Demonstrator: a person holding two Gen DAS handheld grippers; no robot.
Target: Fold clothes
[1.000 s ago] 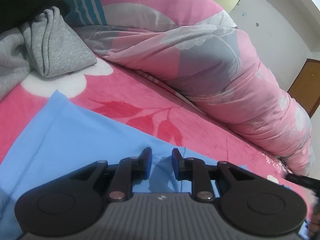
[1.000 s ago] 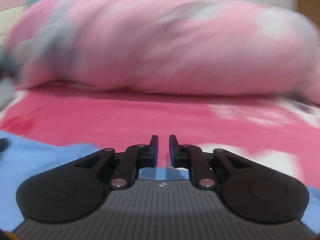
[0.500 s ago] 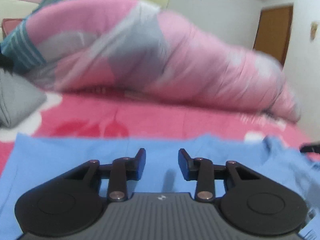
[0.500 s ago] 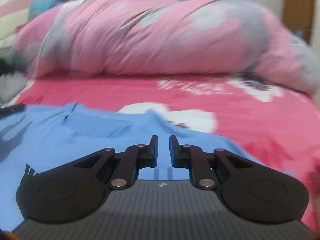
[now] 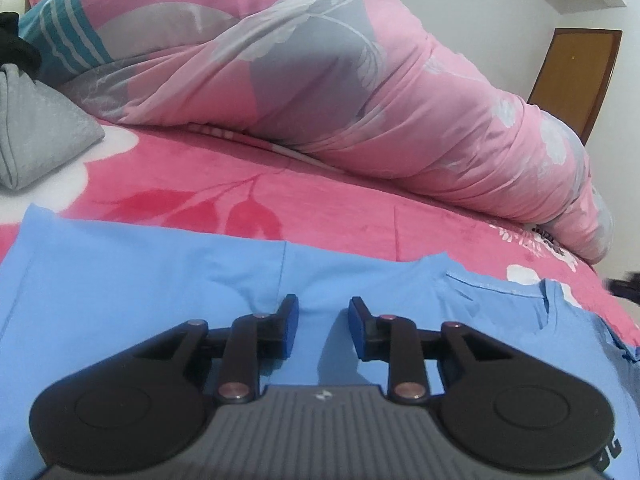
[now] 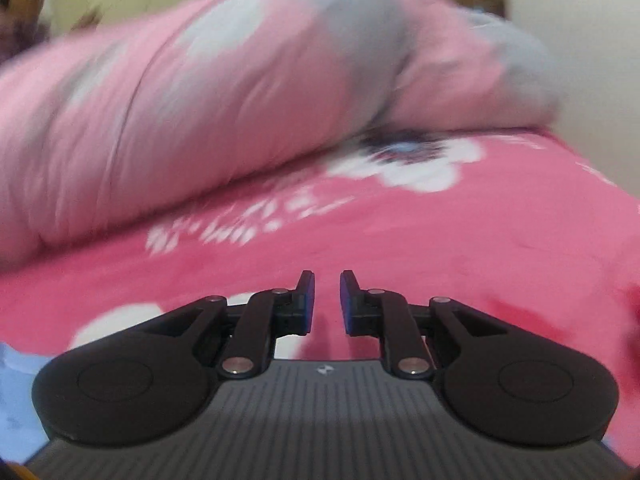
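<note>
A light blue T-shirt point(image 5: 140, 280) lies spread flat on the pink flowered bedspread point(image 5: 320, 208), its neck opening point(image 5: 496, 288) to the right. My left gripper point(image 5: 323, 308) hovers low over the shirt's upper part. Its jaws are closing and stand apart, with no cloth pinched between the blue pads. My right gripper point(image 6: 326, 284) is over the bare bedspread point(image 6: 440, 248), to the right of the shirt. Its jaws stand a narrow gap apart with nothing between them. Only a corner of the blue T-shirt point(image 6: 16, 392) shows at that view's lower left.
A rolled pink and grey quilt point(image 5: 360, 100) runs along the far side of the bed, blurred in the right wrist view as the quilt point(image 6: 200, 100). A grey garment point(image 5: 40, 128) lies at the far left. A brown door point(image 5: 572, 72) stands behind.
The right gripper has swept rightward off the blue shirt onto the bare bedspread. The left gripper rolled and shifted along the shirt; its jaws widened, then narrowed a little.
</note>
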